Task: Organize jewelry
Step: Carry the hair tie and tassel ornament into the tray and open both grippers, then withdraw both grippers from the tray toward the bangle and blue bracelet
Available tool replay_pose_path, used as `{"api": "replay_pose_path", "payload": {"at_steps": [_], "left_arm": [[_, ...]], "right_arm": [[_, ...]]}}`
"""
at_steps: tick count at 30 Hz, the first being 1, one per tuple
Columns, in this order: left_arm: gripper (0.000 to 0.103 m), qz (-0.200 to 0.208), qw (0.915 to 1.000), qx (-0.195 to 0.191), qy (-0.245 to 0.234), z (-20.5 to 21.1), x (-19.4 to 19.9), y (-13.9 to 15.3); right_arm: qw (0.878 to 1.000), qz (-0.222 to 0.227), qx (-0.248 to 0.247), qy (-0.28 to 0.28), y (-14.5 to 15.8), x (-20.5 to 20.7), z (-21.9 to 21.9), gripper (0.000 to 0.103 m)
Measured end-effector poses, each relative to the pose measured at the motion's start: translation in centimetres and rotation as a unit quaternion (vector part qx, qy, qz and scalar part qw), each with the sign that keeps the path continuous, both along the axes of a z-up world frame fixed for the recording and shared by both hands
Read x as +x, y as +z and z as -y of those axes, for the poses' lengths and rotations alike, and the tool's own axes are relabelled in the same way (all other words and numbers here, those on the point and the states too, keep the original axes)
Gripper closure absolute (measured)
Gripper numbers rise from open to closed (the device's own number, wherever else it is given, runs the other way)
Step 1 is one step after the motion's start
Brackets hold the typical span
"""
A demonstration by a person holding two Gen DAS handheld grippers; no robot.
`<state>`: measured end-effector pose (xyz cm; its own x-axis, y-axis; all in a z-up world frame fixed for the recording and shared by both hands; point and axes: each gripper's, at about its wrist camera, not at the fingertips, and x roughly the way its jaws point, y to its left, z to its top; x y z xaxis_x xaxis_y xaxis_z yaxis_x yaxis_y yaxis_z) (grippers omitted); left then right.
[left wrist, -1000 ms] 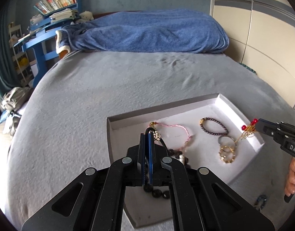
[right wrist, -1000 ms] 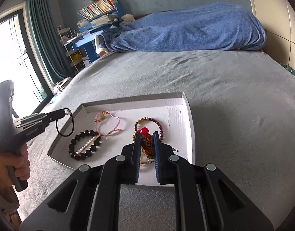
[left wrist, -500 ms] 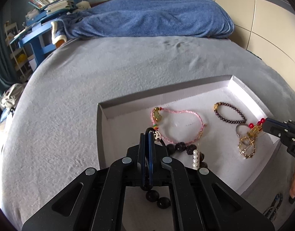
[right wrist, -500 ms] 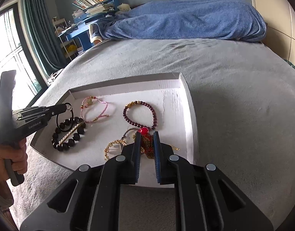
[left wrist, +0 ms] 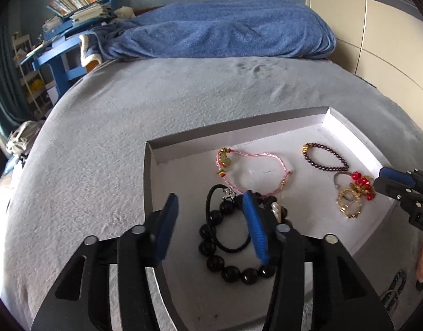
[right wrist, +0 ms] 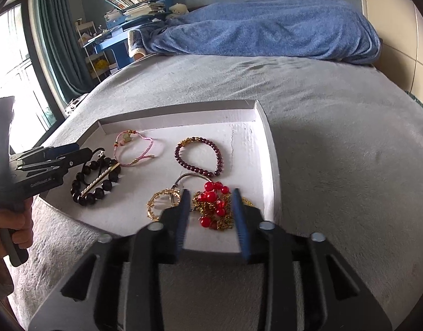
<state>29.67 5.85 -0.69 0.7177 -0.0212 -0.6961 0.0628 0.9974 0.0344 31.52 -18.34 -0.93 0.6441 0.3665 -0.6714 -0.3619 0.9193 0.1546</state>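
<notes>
— Grey bedspread, and on it a shallow white tray (left wrist: 153, 171) with all the jewelry laid out inside.

— What are the two tools doing?

— Both gape wide and grip nothing. The left tool (left wrist: 208, 220) hangs over the tray's left part, its blue fingers either side of a black cord loop (left wrist: 211, 220) that lies on top of a black bead bracelet (left wrist: 233, 273). A small row of pearls (left wrist: 276, 209) sits against those beads.

— And the right one?

— The right tool (right wrist: 210, 215) hovers above the tray's near right corner, fingers straddling a heap of gold chain with red beads (right wrist: 214, 207). Just left of that heap lies a gold ring-shaped piece (right wrist: 162, 204), with a thin silver hoop (right wrist: 192, 176) beyond it.

— Anything further back?

— A pink string bracelet (right wrist: 134, 149) towards the far edge, and a dark purple bead bracelet (right wrist: 200, 154) beside it, nearer the right wall. A blue blanket (right wrist: 266, 27) is bunched at the head of the bed (right wrist: 349, 151).
</notes>
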Motion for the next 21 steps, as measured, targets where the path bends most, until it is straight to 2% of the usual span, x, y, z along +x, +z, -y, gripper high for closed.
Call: {"api": "replay_pose_path", "payload": {"at_steps": [3, 5, 8, 15, 21], "left_arm": [[0.04, 0.008, 1.0, -0.002, 0.001, 0.0, -0.9, 0.4], [0.032, 0.019, 0.9998, -0.005, 0.005, -0.1, -1.7, 0.7], [0.028, 0.035, 0.9993, -0.013, 0.011, -0.2, -3.4, 1.3], [0.025, 0.055, 0.998, -0.026, 0.017, -0.1, -6.6, 2.1], [0.024, 0.057, 0.9973, -0.04, 0.021, -0.1, -9.0, 2.1]], "right_arm": [[1.0, 0.009, -0.003, 0.002, 0.3, -0.7, -0.1, 0.054], [1.0, 0.014, -0.002, 0.001, 0.6, -1.2, 0.0, 0.052], [1.0, 0.023, 0.005, 0.002, 1.0, -2.3, 0.1, 0.046], [0.999, 0.042, 0.01, -0.004, 1.4, -5.1, 0.6, 0.038], [0.999, 0.046, 0.009, -0.01, 1.3, -7.3, 1.5, 0.036]]}}
